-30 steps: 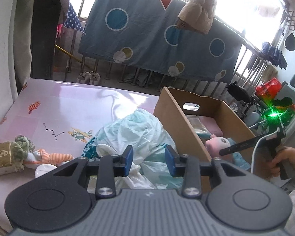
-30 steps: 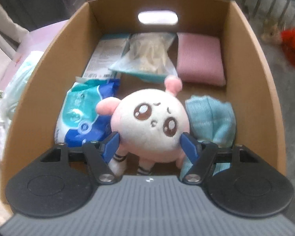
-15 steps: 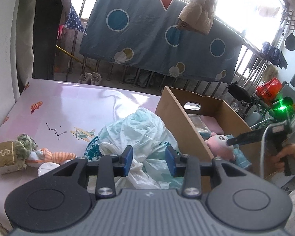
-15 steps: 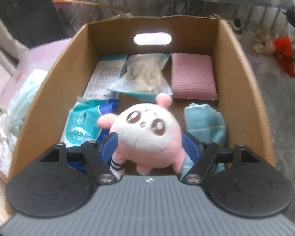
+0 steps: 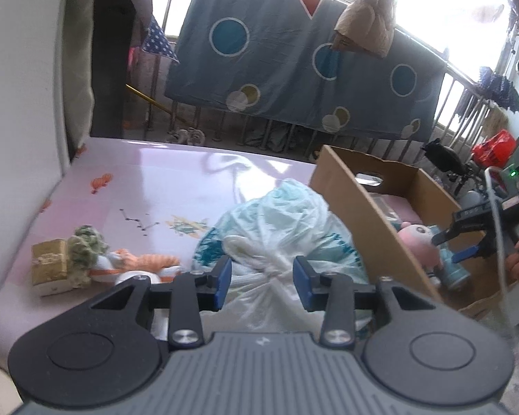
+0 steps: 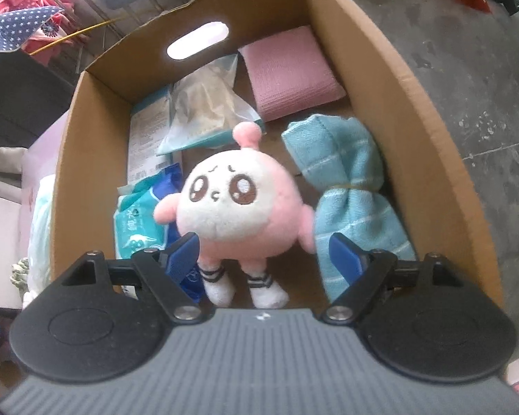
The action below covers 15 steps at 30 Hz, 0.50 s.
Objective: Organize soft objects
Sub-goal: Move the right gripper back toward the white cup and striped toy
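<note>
1. Our right gripper (image 6: 263,254) was letting go: its jaws were opening, wider than a moment before, and the blue pads no longer pressed on the pink plush toy (image 6: 238,211) between them.
2. The toy now sat inside the cardboard box (image 6: 422,110), with the blue towel roll (image 6: 349,186) just beside it and the wipes pack (image 6: 138,218) on its other side. A second earlier the pads were squeezing it, so we think this toy was put away.
3. Farther back in the box lay a pink cloth (image 6: 290,76) and a clear bag (image 6: 207,103).
4. Our left gripper (image 5: 261,282) held nothing. Its jaws were opening a little, over the white plastic bag (image 5: 280,228) just outside the box.
5. Farther from the box lay a striped soft toy (image 5: 138,263) and a gold block (image 5: 48,261), not yet packed.
6. The box wall hid most of the toy from the left view. That view was blurry, and we could not tell what was in the bag.
</note>
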{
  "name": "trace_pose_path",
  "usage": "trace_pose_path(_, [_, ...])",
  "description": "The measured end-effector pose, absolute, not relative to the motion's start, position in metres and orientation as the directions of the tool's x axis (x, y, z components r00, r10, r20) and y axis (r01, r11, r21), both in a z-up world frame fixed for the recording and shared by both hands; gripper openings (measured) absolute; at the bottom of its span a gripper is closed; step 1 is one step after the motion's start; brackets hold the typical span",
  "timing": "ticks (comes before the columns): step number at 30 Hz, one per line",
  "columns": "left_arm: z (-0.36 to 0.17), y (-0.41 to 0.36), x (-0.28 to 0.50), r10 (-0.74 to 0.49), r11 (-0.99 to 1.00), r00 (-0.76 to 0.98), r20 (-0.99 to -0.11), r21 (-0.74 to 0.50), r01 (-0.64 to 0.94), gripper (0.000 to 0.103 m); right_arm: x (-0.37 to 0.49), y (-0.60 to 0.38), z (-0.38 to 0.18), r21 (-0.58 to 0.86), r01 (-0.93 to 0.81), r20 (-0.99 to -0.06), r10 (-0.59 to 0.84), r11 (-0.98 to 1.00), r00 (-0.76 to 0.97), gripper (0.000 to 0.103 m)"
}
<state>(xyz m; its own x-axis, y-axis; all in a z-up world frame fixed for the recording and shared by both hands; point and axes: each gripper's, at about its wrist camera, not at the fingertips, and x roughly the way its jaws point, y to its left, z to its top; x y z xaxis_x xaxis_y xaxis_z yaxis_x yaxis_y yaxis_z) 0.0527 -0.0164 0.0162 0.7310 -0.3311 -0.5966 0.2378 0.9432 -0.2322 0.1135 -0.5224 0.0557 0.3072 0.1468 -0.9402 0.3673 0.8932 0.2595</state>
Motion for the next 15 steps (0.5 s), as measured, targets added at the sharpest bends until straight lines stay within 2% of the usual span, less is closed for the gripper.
trace_pose_path(7, [0.005,0.005,0.035,-0.222,0.975,0.756,-0.615,-0.120,0.189,0.047,0.092,-0.500,0.099,0.330,0.286,-0.877,0.179,0.900,0.447,0.082])
trace_pose_path(15, [-0.013,0.033,0.021,-0.132,0.991,0.747,-0.651,-0.061,0.123,0.056,0.065,-0.431,0.137,0.472,0.079,-0.754,0.356,0.878,0.552,0.084])
